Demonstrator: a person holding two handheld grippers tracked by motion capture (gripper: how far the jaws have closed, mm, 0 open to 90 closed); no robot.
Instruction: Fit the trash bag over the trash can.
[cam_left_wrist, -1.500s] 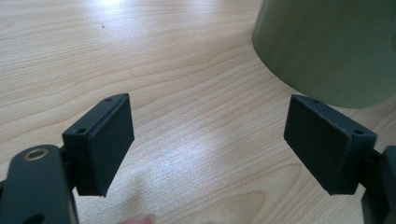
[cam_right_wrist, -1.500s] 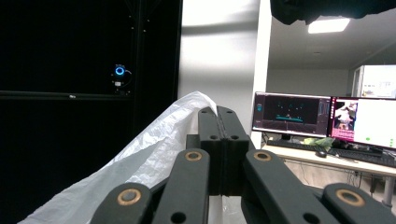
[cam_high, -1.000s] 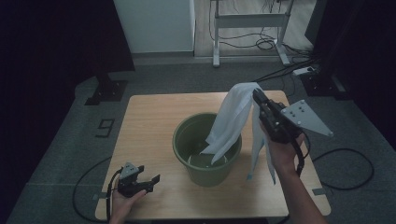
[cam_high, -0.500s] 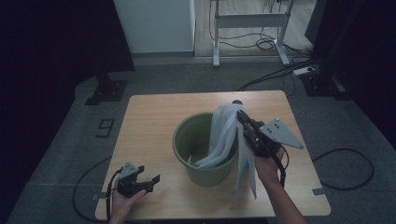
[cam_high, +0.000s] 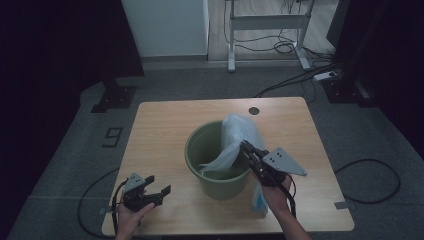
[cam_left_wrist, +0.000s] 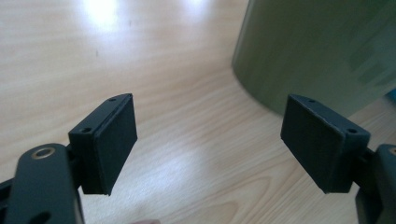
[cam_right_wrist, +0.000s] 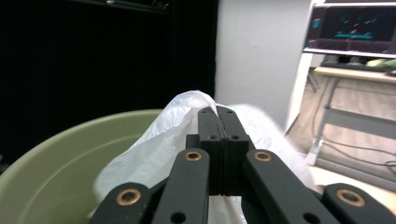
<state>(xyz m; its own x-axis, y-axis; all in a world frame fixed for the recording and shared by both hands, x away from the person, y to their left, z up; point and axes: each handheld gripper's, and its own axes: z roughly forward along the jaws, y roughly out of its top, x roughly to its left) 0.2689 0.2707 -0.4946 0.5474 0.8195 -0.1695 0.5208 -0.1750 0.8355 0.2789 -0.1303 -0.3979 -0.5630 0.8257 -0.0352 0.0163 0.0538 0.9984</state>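
A green bucket (cam_high: 220, 186) stands in the middle of the wooden table (cam_high: 160, 125). My right gripper (cam_high: 245, 146) is over the bucket's right rim, shut on a white plastic bag (cam_high: 240, 131). One part of the bag drapes into the bucket and another hangs outside its right wall. In the right gripper view the closed jaws (cam_right_wrist: 218, 112) pinch the bag (cam_right_wrist: 163, 140) above the bucket's rim (cam_right_wrist: 56, 163). My left gripper (cam_high: 160, 184) rests near the front left edge, open. Its jaws have just been closing slightly with nothing between them (cam_left_wrist: 210, 140), and the bucket wall (cam_left_wrist: 317, 46) is ahead.
A small dark grommet (cam_high: 254, 110) sits at the table's far edge. Beyond the table are a white cabinet (cam_high: 165, 25), a metal desk frame (cam_high: 267, 30) and cables (cam_high: 370, 180) on the grey floor. Bare tabletop lies left of the bucket.
My right gripper has come down and toward the bucket with the bag, which now sinks further inside. The left gripper has stayed where it was.
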